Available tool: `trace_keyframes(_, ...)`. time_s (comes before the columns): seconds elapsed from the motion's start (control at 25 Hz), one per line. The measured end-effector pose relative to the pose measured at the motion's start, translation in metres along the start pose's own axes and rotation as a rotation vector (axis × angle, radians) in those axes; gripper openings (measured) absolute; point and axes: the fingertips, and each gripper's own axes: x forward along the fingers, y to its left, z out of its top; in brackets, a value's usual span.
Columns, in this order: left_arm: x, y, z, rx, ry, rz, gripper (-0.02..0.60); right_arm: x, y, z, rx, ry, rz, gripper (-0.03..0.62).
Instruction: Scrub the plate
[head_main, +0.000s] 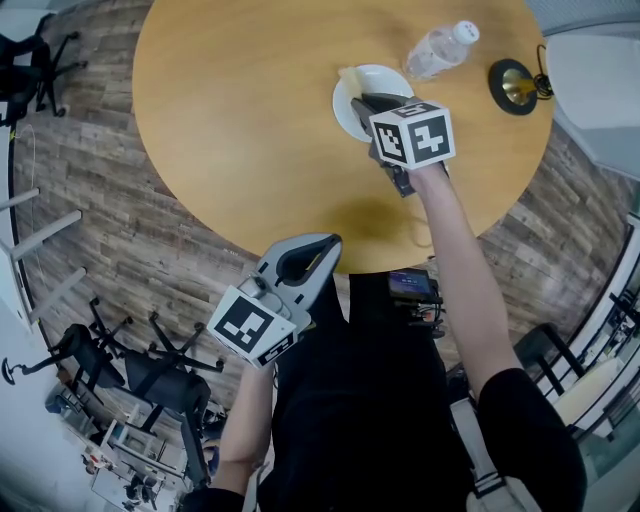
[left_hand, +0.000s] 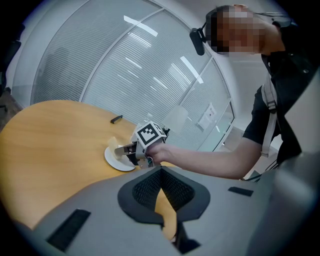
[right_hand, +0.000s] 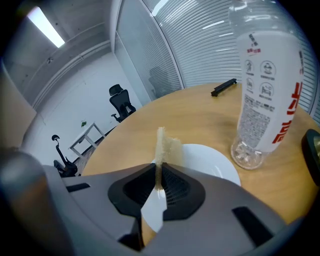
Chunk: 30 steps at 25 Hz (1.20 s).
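Right gripper clamped on a thin yellowish scrub pad, held upright on edge over the white plate. Plate sits toward the right edge of the round wooden table, just beside a plastic water bottle. Left gripper jaws together, empty, off the table's near edge.

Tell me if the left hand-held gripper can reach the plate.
Probably: bare table lies between left hand-held gripper and plate, though the right hand-held gripper, pinching a sponge, covers its near side.
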Motion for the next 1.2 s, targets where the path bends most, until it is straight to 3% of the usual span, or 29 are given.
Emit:
trace_keyframes(0.4,-0.016,0.016,-0.001,-0.011,0.004,0.009,0.012,0.016,0.001,0.021,0.005,-0.039,-0.014,0.038)
trace_keyframes(0.96,-0.016,0.015,-0.002,-0.009,0.009,-0.001,0.012,-0.012,-0.048,0.027,0.043,-0.068,-0.12,0.038)
trace_keyframes(1.2,-0.017,0.014,-0.003,-0.011,0.006,0.004,0.012,-0.005,-0.04,0.024,0.02,-0.052,-0.099,0.038)
